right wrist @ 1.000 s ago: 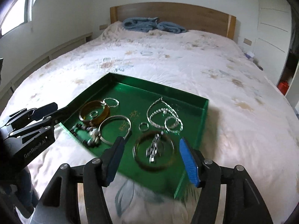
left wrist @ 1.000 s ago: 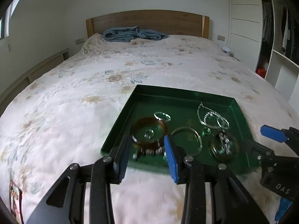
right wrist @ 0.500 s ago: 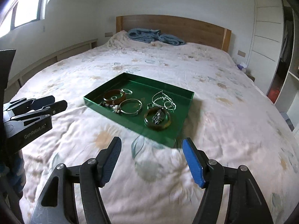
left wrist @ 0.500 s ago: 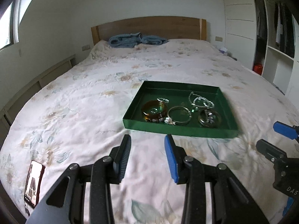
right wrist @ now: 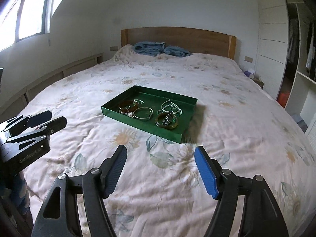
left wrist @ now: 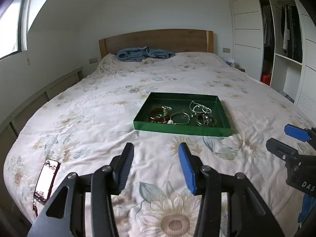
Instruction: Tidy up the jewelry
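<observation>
Left wrist view: the left gripper hangs over a sunflower-print bedspread, its jaws parted with only fabric between them; they have just been opening wider. Ahead and slightly to the right, well apart from the fingertips, a shallow green tray lies flat on the bed, its long side running across the view. Inside it sit an amber bangle, a silver bangle, a tangle of silver chain and a darker bangle with what may be a small charm piece lying inside it, too small to be sure. The right gripper enters at the right edge. A phone lies near the left edge of the bed, and a folded blue blanket rests by the wooden headboard.

Right wrist view: the right gripper is also released, holding nothing, jaws having just spread further. The tray lies ahead and a little left, seen corner-on, with its nearest corner toward this gripper. The left gripper shows at the left edge. Neither hand looks clearly nearer; any next pick would call for a forward reach to the tray.
</observation>
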`<state>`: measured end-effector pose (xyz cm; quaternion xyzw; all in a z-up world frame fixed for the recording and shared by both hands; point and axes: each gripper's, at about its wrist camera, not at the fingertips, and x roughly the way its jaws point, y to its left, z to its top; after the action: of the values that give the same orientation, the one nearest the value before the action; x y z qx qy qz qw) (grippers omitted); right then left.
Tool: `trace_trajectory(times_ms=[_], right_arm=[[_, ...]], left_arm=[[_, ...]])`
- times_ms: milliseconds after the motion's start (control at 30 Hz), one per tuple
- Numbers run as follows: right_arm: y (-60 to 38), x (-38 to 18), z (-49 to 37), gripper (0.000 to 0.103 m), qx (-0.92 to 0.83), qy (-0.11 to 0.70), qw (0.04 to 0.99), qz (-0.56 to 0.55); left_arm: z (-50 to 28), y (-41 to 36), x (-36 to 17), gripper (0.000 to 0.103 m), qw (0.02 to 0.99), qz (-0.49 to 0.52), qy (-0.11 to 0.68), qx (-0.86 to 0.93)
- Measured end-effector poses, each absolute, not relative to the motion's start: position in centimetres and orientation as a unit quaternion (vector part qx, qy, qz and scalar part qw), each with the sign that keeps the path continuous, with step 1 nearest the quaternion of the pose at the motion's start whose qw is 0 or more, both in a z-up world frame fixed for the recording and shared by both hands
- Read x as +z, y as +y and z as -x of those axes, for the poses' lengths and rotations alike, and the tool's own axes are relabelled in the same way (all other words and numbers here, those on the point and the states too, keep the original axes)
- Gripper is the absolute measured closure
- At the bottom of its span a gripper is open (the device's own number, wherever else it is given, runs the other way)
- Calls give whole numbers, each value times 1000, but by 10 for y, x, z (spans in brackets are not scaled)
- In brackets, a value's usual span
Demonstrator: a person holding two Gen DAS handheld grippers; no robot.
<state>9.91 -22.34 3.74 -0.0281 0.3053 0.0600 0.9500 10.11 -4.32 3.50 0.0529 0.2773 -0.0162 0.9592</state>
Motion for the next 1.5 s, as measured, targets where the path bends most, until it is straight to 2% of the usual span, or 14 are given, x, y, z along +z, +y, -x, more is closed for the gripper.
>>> trace_trajectory(times_ms=[1067, 1267, 1500], right_arm=[[-240, 36, -36, 28, 57, 276, 959, 22], [-239, 37, -33, 27, 56, 276, 959, 27], [-236, 35, -34, 18, 49, 272, 960, 37]], left_arm=[[-39, -58, 46, 56, 967, -44, 253, -11], [-36, -57, 46, 53, 968, -36, 248, -17], [-36, -52, 44, 49, 969, -29, 245, -16]])
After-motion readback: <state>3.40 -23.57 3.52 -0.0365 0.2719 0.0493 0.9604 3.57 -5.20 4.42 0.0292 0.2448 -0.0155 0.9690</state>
